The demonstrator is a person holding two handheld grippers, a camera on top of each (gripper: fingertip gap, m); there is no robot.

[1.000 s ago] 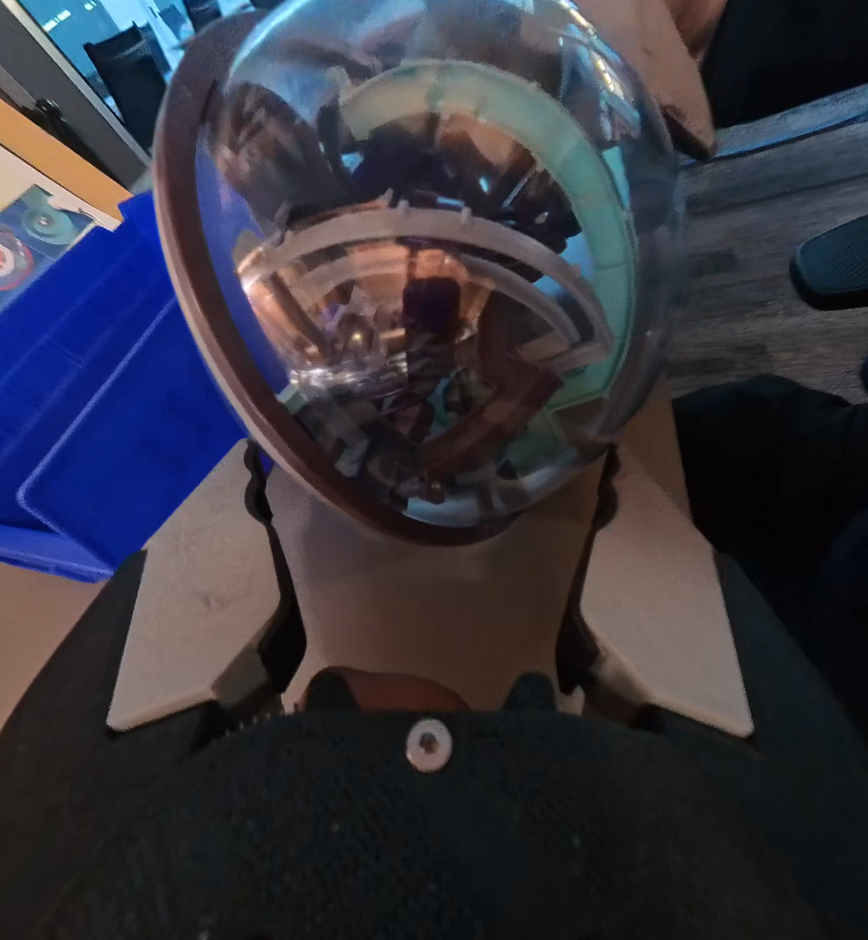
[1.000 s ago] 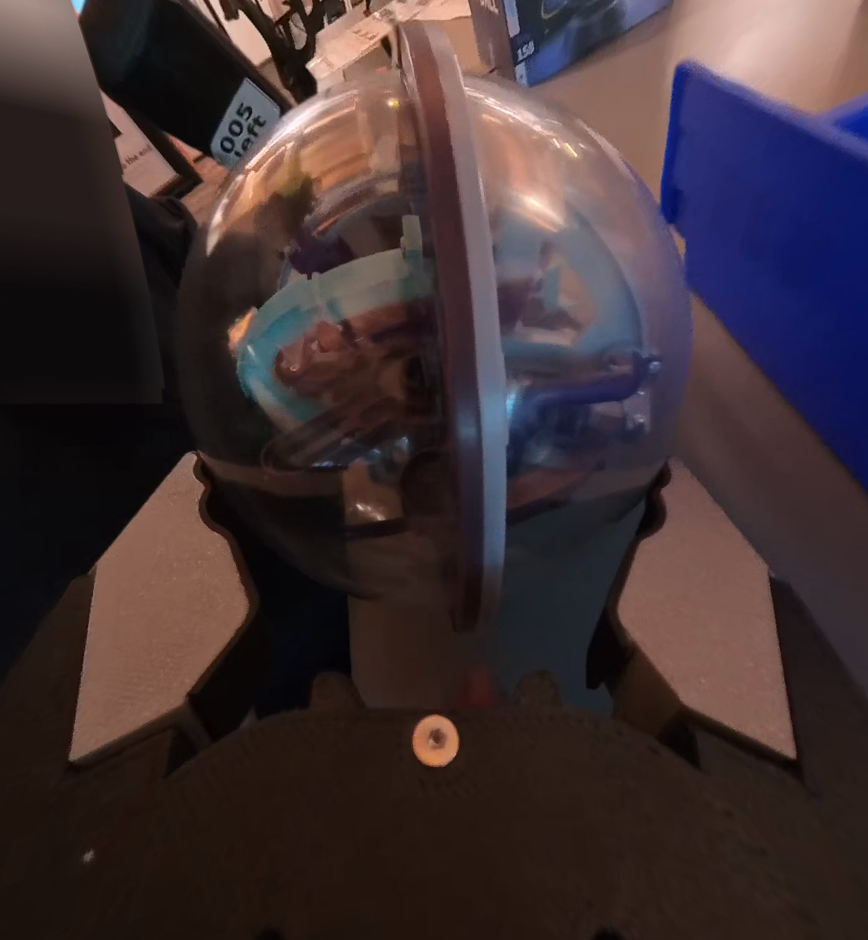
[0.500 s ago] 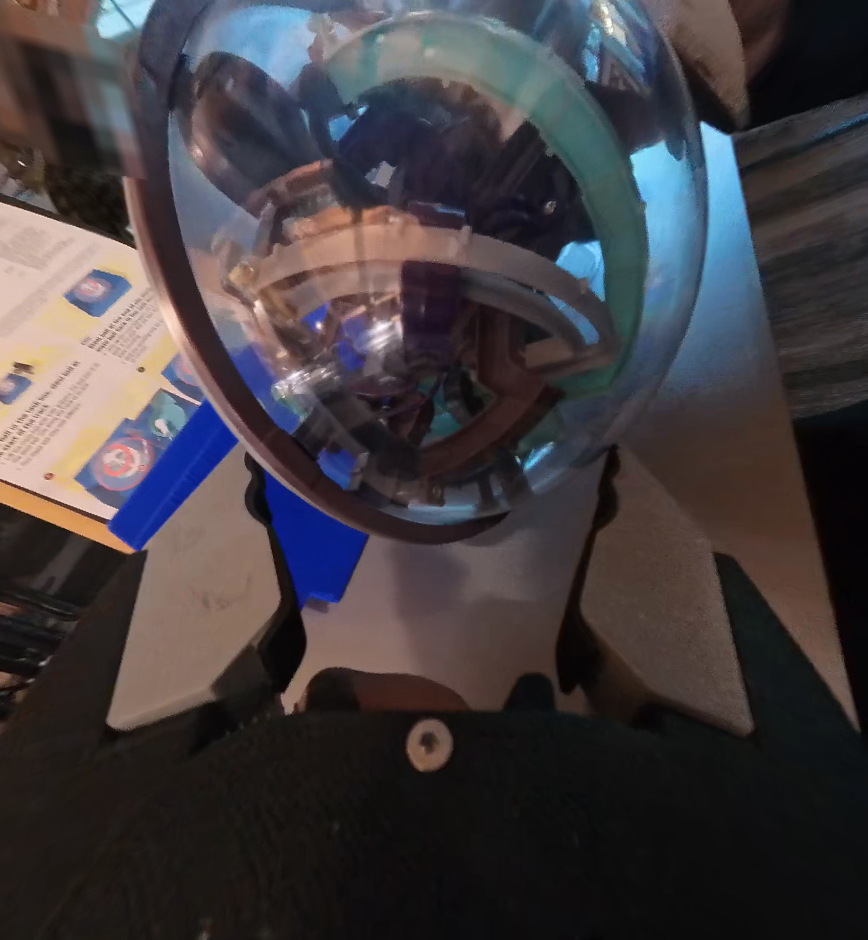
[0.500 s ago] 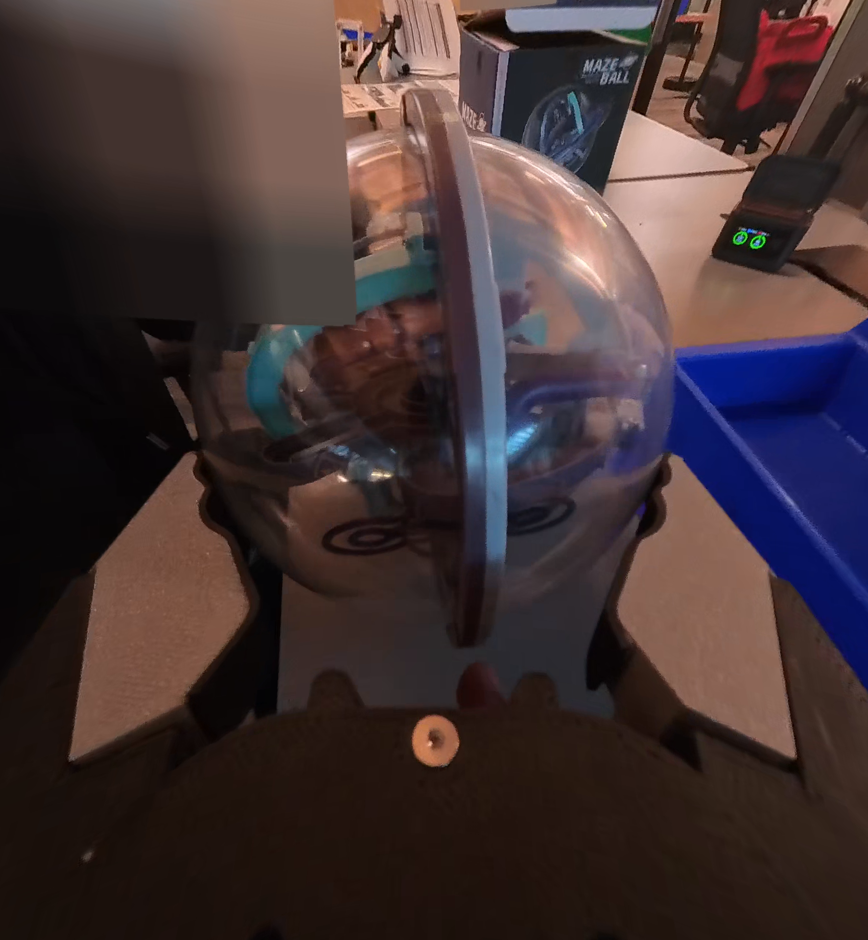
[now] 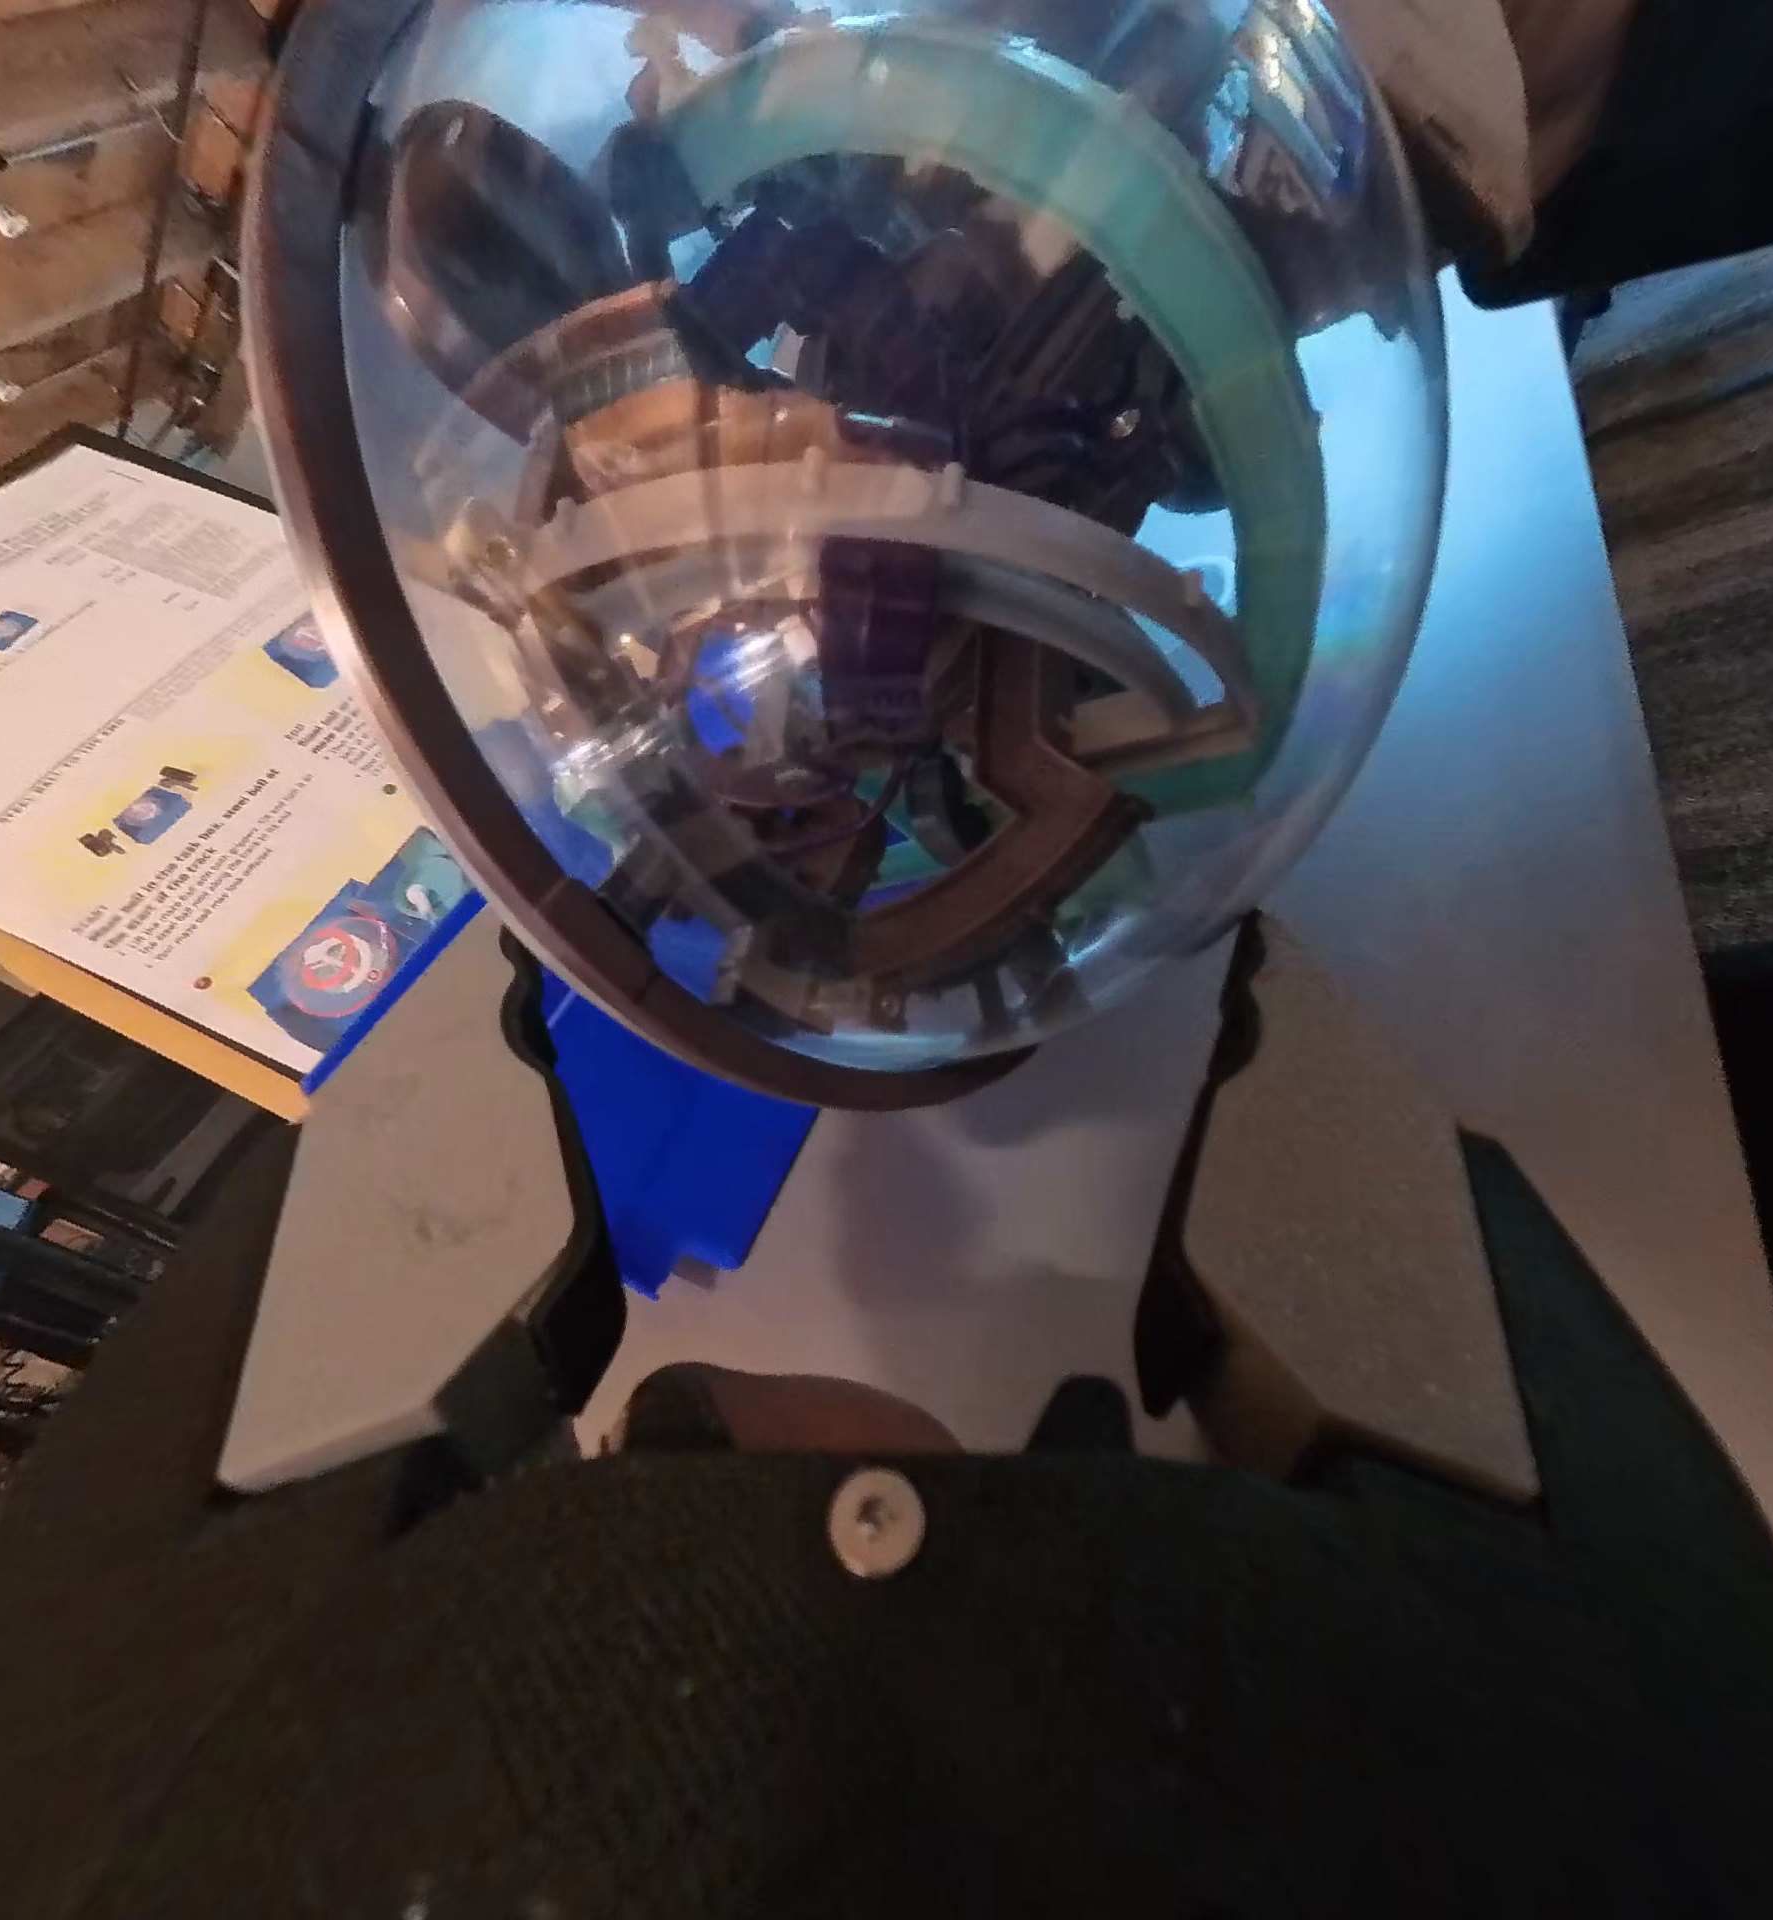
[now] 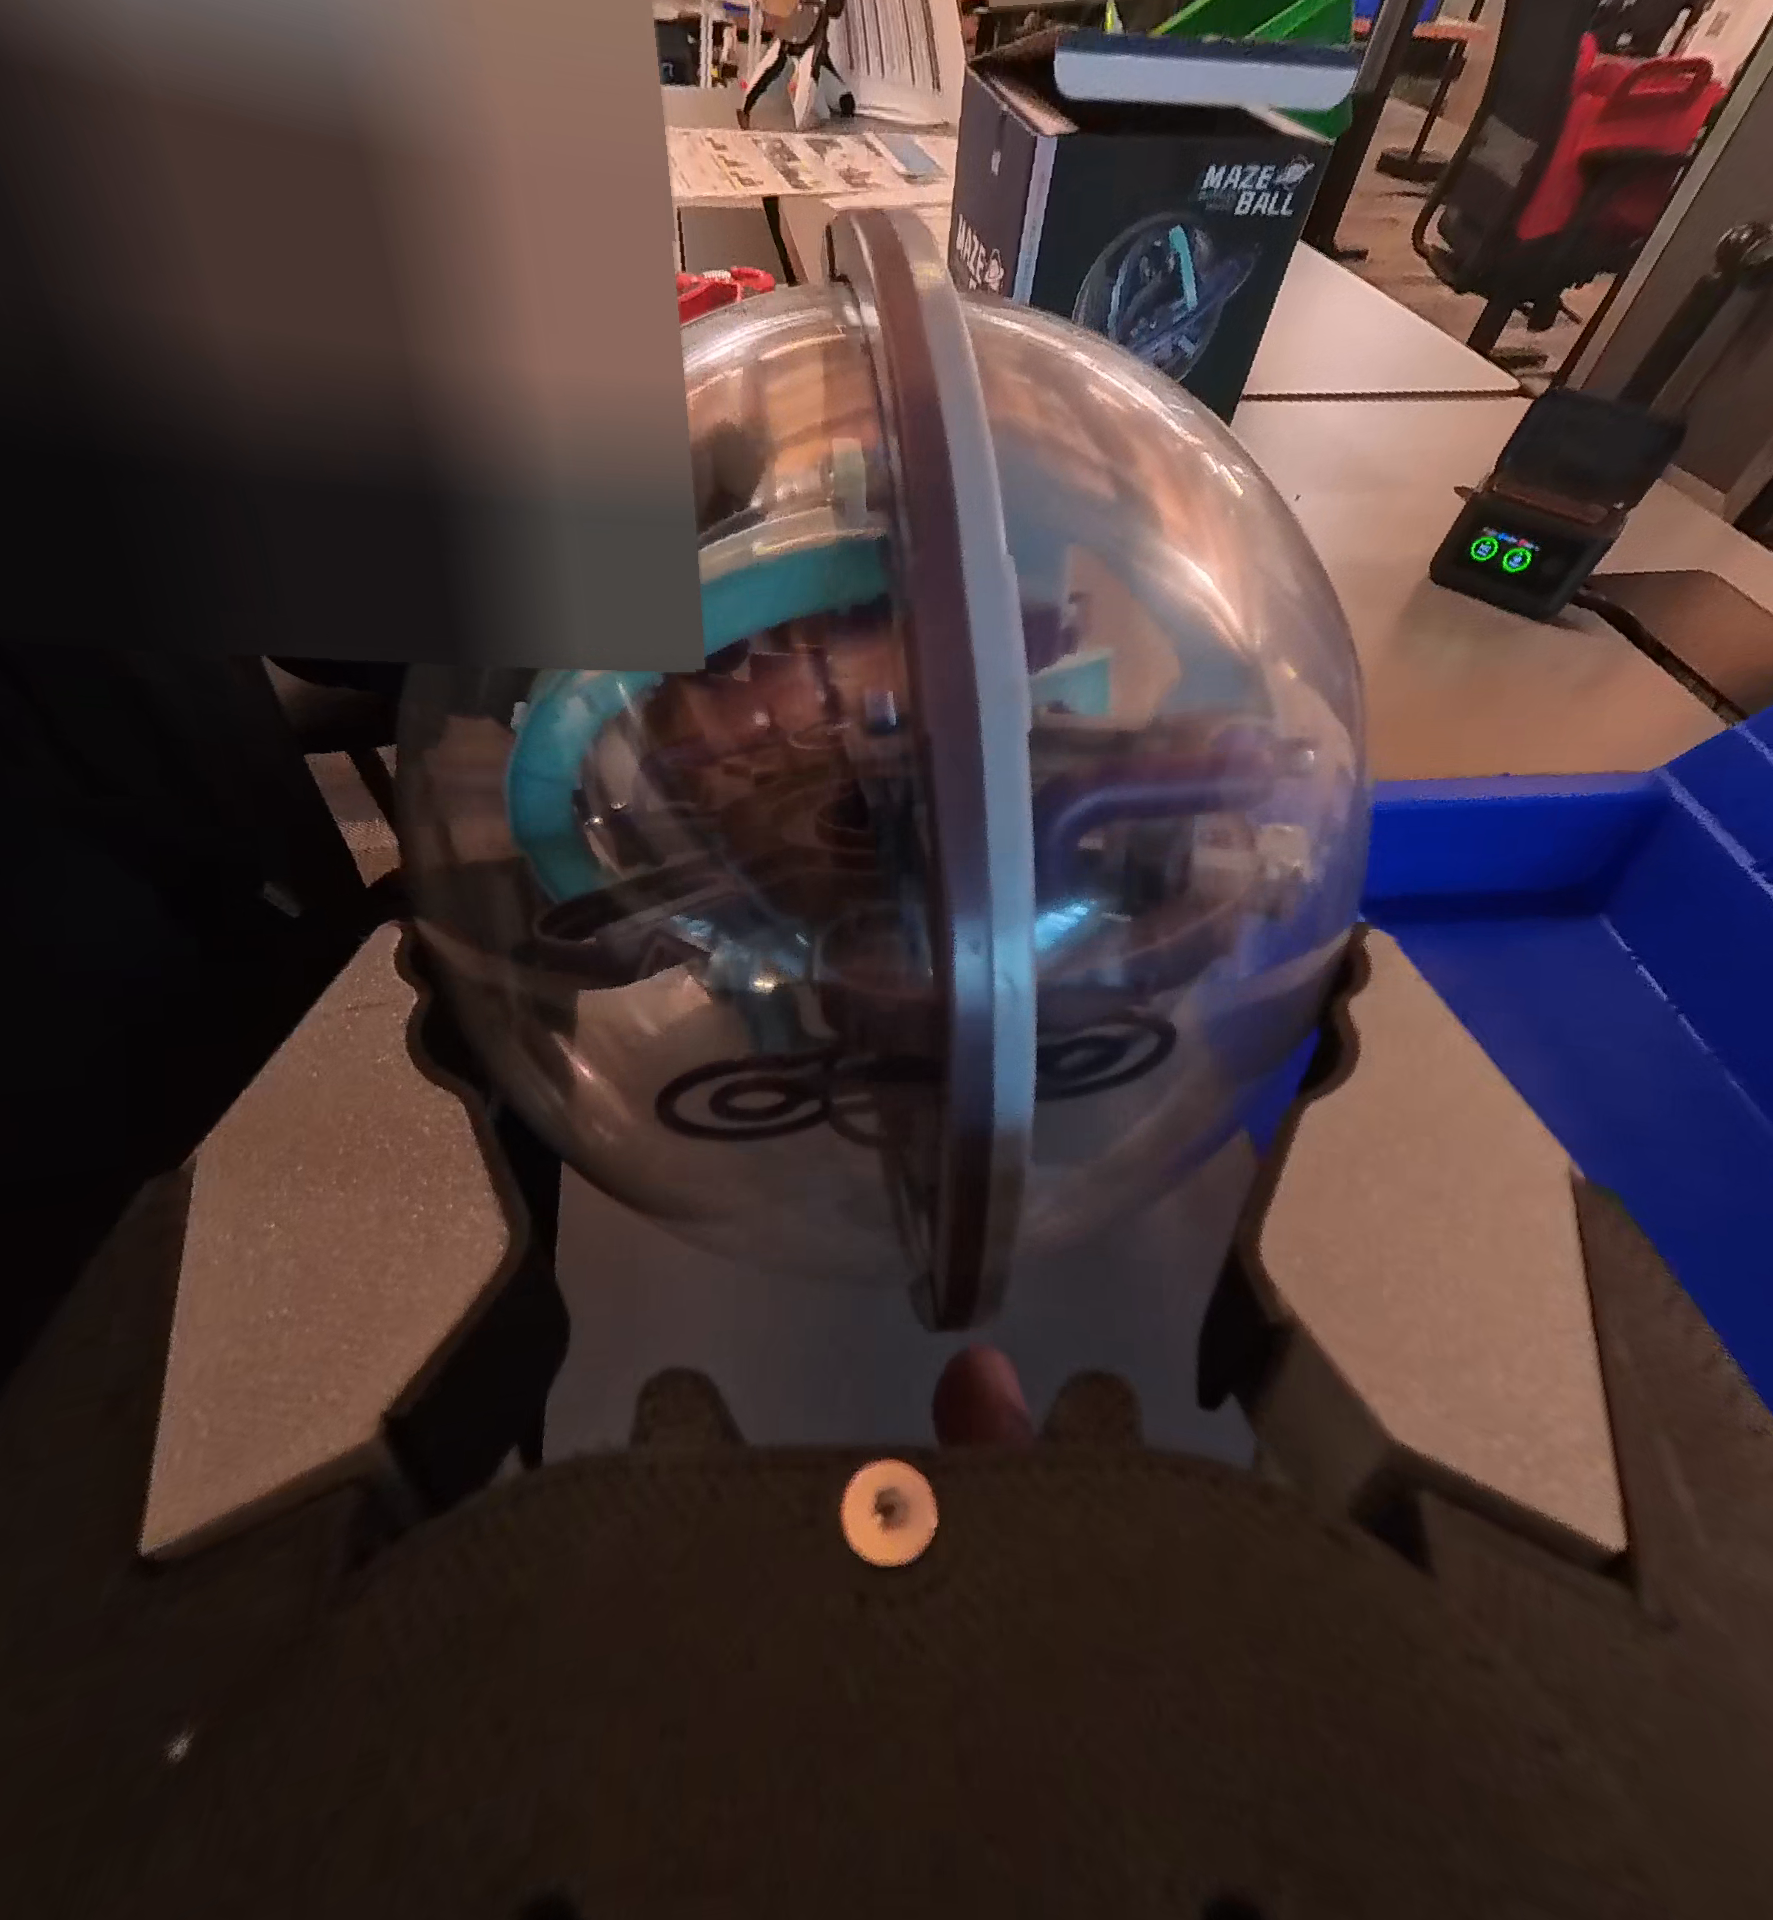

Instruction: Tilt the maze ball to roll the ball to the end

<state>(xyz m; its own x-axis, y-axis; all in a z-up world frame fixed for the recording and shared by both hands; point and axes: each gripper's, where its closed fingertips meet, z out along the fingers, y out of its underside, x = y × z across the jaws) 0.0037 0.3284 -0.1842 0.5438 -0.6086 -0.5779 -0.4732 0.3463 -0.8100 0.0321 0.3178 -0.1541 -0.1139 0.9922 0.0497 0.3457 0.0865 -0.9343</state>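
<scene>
Maze ball (image 5: 840, 540) sits lifted off the grey table (image 5: 1464, 935), gripped from two sides by your tools, its dark seam ring slanted in the left wrist view and nearly vertical in the right. Your left gripper (image 5: 877, 977) reaches up under the sphere, fingers spread wide and pressed on its lower curve. Your right gripper (image 6: 887, 997) comes in level, jaws equally wide around the shell, beside the blue bin (image 6: 1640, 935)

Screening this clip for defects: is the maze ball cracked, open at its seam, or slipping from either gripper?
Nothing stands out. The maze ball looks whole, its dark seam ring closed, no cracks visible. The left gripper and right gripper both clamp it clear of the table.
</scene>
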